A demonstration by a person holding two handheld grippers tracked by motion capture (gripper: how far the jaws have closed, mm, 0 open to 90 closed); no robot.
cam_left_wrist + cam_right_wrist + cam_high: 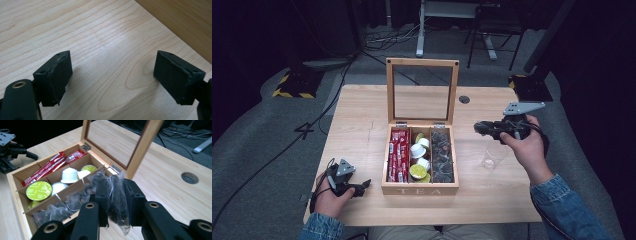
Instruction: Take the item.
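A wooden tea box [419, 190] stands open mid-table with its glass lid [422, 62] upright. Its left compartment holds red sachets [398, 155], the middle one capsules [418, 160], the right one clear tea bags [442, 157]. My right gripper [479, 128] hovers just right of the box, above the table. In the right gripper view it [117, 192] is shut on one clear tea bag [117, 207] full of dark leaves, which hangs between the pads. My left gripper [364, 185] rests low at the table's front left beside the box. Its jaws [112, 70] are open over bare wood.
A clear plastic cup [492, 156] stands on the table right of the box, below my right hand. A round cable hole [464, 99] lies at the table's back right. Cables and stands sit on the floor behind the table.
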